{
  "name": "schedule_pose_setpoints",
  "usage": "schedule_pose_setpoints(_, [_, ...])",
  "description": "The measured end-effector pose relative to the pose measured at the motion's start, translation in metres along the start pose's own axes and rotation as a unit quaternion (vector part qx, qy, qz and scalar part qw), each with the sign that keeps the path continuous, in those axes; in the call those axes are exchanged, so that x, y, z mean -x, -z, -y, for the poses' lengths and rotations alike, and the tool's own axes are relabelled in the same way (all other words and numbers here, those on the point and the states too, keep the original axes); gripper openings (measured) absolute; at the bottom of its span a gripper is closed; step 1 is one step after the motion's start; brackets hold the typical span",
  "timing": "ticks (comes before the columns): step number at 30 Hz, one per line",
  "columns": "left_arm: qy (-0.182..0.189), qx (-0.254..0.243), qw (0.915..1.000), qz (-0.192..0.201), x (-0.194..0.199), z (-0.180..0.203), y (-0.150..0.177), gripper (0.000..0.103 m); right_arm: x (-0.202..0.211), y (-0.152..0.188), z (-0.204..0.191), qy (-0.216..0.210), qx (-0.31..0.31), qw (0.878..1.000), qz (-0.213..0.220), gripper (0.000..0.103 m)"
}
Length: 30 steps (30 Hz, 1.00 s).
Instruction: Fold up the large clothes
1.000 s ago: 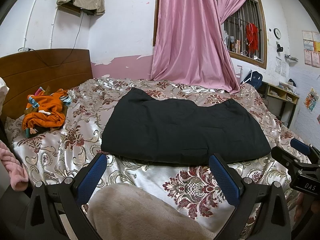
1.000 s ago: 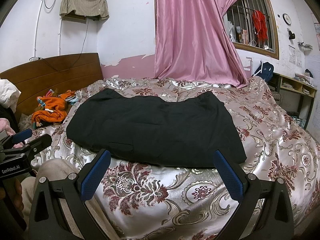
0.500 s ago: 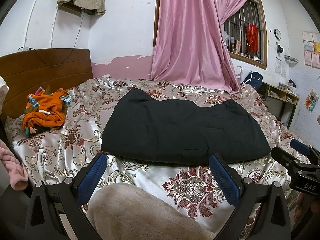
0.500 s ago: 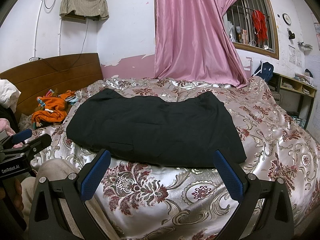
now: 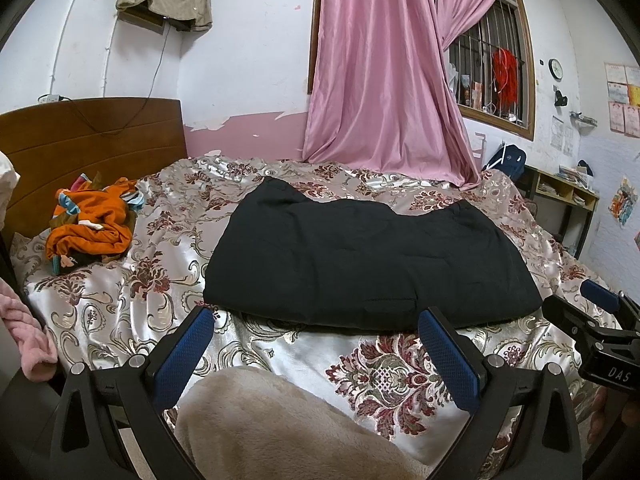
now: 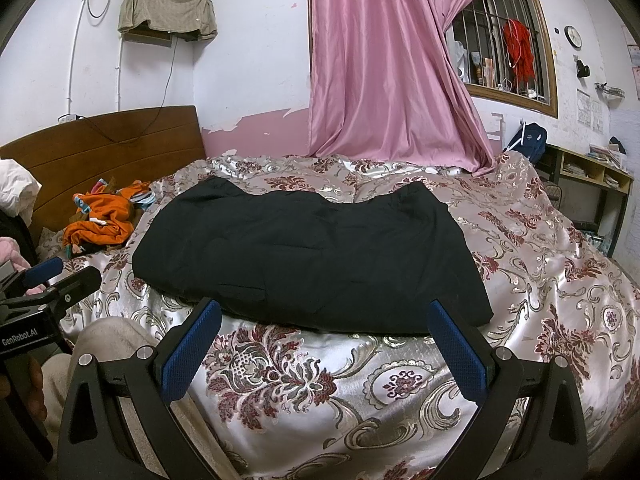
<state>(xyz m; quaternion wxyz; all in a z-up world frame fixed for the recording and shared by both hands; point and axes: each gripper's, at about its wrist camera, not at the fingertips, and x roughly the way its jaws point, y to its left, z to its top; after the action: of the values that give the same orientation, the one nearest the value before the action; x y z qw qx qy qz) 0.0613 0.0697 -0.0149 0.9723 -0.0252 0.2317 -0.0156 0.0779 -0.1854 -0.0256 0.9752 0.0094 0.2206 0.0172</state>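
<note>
Flatly, black garment (image 5: 368, 260) covers floral bedspread (image 5: 120, 304).

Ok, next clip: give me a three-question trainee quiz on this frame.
1. True or false: the left gripper is shut on the black garment.
2. What lies near the headboard? A) orange clothes B) a laptop C) shoes
3. Fill in: the right gripper is ____.

Key: 1 false, it is open and short of the garment. 2 A, the orange clothes. 3 open.
</note>
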Motion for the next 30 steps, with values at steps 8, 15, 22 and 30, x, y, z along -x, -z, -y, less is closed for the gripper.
schedule_pose_setpoints(8, [0.0,0.0,1.0,-0.001,-0.0005,0.0,0.0003,0.103,0.0,-0.0002,-0.0001,0.0,0.0,1.0,0.0,0.101])
schedule_pose_setpoints(15, [0.0,-0.001,1.0,0.0,-0.0006,0.0004,0.0008,0.103,0.0001,-0.0003,-0.0002,0.0,0.0,1.0,0.0,0.101])
schedule_pose_setpoints(22, [0.0,0.0,1.0,0.0,-0.0008,0.0007,0.0013,0.103,0.0002,-0.0003,0.0,0.0,0.0,1.0,0.0,0.101])
schedule_pose_setpoints(30, [0.0,-0.001,1.0,0.0,-0.001,0.0011,0.002,0.103,0.0001,-0.0004,-0.0003,0.0,0.0,1.0,0.0,0.101])
